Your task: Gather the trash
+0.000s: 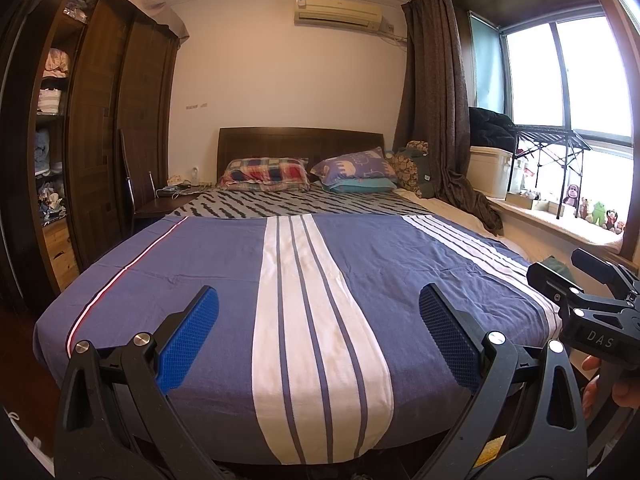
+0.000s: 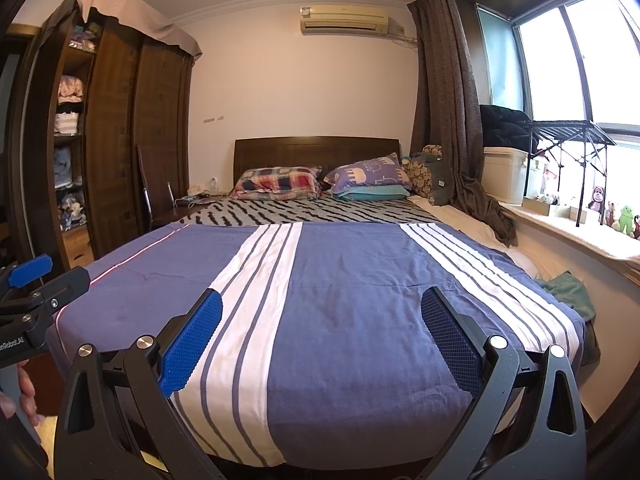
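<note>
I see no trash in either view. My left gripper (image 1: 318,300) is open and empty, held above the foot of a bed with a blue and white striped cover (image 1: 224,264). My right gripper (image 2: 320,304) is open and empty too, over the same cover (image 2: 352,280), a little further right. The right gripper's body shows at the right edge of the left wrist view (image 1: 592,312). The left gripper's body shows at the left edge of the right wrist view (image 2: 32,304). A crumpled green cloth (image 2: 568,288) lies at the bed's right edge.
A dark wooden wardrobe (image 1: 100,128) with open shelves stands on the left, a chair (image 1: 136,184) beside it. Pillows (image 1: 266,172) lie against the headboard. A curtain (image 1: 436,92), a white box (image 1: 490,172) and soft toys (image 1: 600,212) line the window sill on the right.
</note>
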`<action>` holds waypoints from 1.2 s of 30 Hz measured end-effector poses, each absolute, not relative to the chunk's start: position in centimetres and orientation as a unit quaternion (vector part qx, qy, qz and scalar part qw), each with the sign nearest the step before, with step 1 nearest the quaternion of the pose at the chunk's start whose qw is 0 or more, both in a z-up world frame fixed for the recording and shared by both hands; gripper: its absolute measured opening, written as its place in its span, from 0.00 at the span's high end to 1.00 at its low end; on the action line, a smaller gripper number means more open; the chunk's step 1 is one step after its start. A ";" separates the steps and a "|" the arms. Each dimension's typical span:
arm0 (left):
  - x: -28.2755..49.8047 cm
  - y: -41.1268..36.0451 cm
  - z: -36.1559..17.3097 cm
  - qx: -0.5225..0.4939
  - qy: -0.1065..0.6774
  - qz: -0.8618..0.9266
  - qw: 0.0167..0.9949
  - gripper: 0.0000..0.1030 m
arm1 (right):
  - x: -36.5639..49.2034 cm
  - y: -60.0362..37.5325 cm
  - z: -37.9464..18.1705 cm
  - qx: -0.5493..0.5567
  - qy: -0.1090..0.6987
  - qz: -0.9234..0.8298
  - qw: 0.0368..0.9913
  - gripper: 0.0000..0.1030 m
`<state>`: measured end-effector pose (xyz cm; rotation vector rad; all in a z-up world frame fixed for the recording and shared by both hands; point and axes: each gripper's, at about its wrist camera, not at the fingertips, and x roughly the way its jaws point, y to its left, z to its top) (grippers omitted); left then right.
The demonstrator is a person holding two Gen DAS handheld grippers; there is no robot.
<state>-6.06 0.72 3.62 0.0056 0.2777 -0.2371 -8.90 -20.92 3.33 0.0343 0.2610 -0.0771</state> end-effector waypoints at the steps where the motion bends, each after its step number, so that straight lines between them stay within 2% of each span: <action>1: -6.0 0.7 3.7 0.003 0.138 -0.117 0.983 0.08 | -8.9 -20.9 3.3 0.017 0.130 -0.038 0.991 0.03; 36: -6.0 0.9 3.4 0.000 0.138 -0.085 0.987 0.08 | -8.8 -20.8 2.9 0.020 0.135 -0.040 0.990 0.03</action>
